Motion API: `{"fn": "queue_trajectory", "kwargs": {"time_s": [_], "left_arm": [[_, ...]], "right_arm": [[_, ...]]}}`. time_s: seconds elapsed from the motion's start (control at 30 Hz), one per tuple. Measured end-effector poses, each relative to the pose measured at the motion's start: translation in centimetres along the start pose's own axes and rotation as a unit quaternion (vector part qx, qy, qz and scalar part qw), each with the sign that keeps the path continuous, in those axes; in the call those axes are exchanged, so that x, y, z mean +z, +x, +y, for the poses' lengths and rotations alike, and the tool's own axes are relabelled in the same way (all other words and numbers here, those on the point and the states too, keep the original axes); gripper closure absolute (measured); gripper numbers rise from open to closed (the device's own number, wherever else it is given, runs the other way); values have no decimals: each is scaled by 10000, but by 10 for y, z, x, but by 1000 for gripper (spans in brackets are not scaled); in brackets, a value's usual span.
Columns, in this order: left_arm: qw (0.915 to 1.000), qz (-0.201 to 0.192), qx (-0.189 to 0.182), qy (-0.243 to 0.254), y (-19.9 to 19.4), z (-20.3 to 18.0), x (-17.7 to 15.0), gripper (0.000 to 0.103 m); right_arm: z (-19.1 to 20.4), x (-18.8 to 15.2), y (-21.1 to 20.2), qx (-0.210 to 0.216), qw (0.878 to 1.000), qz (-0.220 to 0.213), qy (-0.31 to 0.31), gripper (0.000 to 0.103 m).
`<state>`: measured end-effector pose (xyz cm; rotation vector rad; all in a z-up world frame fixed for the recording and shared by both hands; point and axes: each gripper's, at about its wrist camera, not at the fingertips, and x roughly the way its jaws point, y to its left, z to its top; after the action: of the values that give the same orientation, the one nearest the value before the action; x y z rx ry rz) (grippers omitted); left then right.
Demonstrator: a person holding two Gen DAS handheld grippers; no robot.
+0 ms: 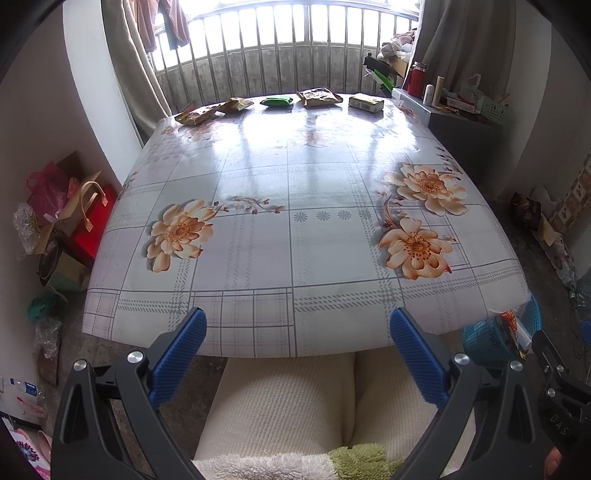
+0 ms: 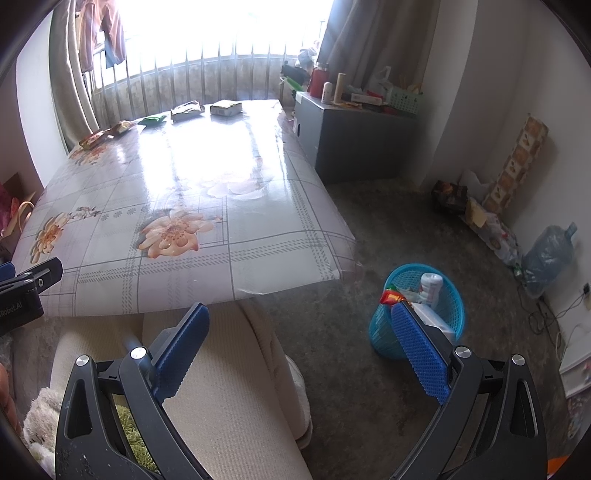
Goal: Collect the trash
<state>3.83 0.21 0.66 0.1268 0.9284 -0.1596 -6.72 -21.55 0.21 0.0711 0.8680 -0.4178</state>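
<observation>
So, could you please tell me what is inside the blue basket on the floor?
The blue basket holds a white bottle, a red wrapper and a white packet. Anything deeper is hidden by these and the right gripper's finger.

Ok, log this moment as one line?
left gripper open, empty | right gripper open, empty | five wrappers on table's far edge | blue plastic basket holds trash

— What's the room like?
— Bright barred window between beige curtains, white walls, grey mottled floor.
— Furniture?
— A floral-clothed desk beside a grey cabinet.
</observation>
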Motion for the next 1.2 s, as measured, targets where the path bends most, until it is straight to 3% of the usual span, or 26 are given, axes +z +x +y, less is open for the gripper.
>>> {"fn": "queue_trajectory", "kwargs": {"time_s": [0.37,0.83,1.2], "left_arm": [[9992,-28,-280,280,-8,-26,0,6],[9987,-91,-372,325,-14,-33,2,6],[9984,-79,-452,335,-15,-33,2,6]], "right_arm": [[-23,-2,-5,-231,9996,50,146,8],[-37,1,-26,-880,9958,-253,-22,8],[-35,-1,-25,-841,9963,-160,-102,8]]}}
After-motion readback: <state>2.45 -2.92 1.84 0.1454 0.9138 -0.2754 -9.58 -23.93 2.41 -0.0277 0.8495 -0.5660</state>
